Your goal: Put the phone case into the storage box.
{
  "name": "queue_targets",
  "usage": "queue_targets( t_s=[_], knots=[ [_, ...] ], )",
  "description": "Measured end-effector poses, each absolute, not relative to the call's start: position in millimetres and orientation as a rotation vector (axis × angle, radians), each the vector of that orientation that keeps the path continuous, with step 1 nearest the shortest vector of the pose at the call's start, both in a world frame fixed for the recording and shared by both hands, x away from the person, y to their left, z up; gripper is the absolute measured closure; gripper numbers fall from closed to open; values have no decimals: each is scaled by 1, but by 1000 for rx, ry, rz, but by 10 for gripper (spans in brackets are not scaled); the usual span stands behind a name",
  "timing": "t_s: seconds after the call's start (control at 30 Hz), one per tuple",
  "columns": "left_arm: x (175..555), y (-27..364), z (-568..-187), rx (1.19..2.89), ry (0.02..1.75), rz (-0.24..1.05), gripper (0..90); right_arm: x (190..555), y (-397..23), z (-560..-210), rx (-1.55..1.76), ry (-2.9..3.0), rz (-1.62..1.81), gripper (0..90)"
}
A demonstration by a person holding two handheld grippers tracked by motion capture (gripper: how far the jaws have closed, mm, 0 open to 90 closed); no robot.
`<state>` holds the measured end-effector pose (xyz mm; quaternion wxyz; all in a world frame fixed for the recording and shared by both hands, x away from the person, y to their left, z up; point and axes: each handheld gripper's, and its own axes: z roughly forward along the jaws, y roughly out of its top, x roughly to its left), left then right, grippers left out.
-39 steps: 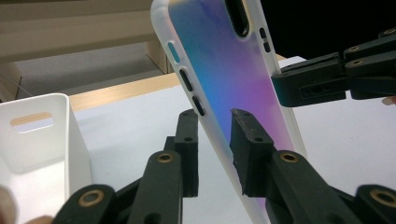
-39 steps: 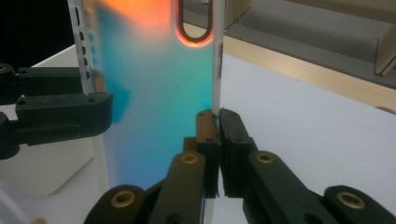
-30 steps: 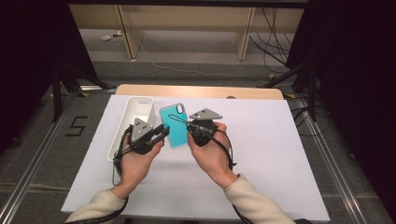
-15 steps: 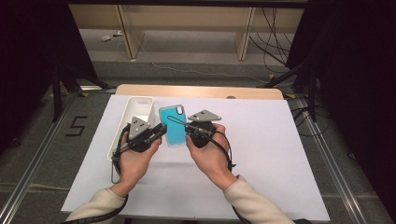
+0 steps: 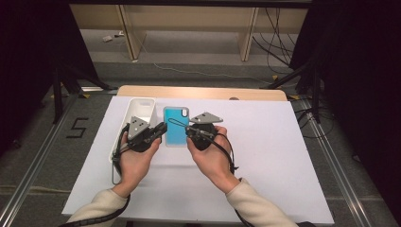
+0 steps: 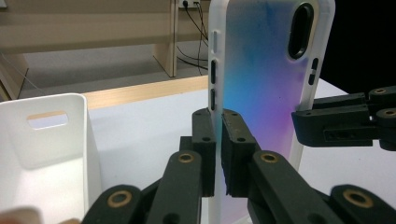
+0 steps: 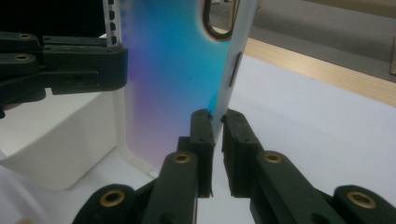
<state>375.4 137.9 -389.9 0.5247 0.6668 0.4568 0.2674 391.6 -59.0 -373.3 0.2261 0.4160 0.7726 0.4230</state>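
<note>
A phone case (image 5: 176, 126) with a white rim and a blue-to-purple back is held up off the white table between my two grippers. My left gripper (image 5: 162, 128) is shut on its left rim; in the left gripper view the pads (image 6: 218, 126) have just closed on the rim below the button slots of the case (image 6: 261, 70). My right gripper (image 5: 188, 130) stands at the opposite rim. Its jaws (image 7: 215, 121) have just been opening, and the edge of the case (image 7: 168, 70) sits between the tips with a thin gap beside it.
A white plastic bin (image 5: 142, 105) with a handle slot lies just left of my left hand; its wall (image 6: 46, 140) is close beside the left jaws. The table (image 5: 283, 156) has a wooden far edge, with shelving and cables on the floor beyond.
Both hands stay put. The case has turned from slanted to squarer between the grippers.
</note>
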Motion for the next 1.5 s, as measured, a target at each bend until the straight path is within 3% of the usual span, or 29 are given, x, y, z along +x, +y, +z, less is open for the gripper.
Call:
queue_targets(
  t_s=[0.23, 0.6, 0.87, 1.33, 1.5],
  knots=[
    [377, 139, -390, 1605, 1091, 663, 852, 393, -58, -376, 1133, 2149, 1179, 789],
    [378, 141, -391, 1612, 1100, 686, 872, 396, -58, -378, 1049, 2141, 1241, 551],
    [379, 141, -391, 1617, 1106, 698, 880, 395, -56, -378, 1017, 2133, 1274, 496],
    [383, 148, -386, 1595, 1121, 727, 881, 395, -61, -374, 908, 2122, 1435, 271],
    [385, 153, -383, 1577, 1138, 736, 881, 394, -68, -372, 882, 2117, 1484, 240]
  ],
)
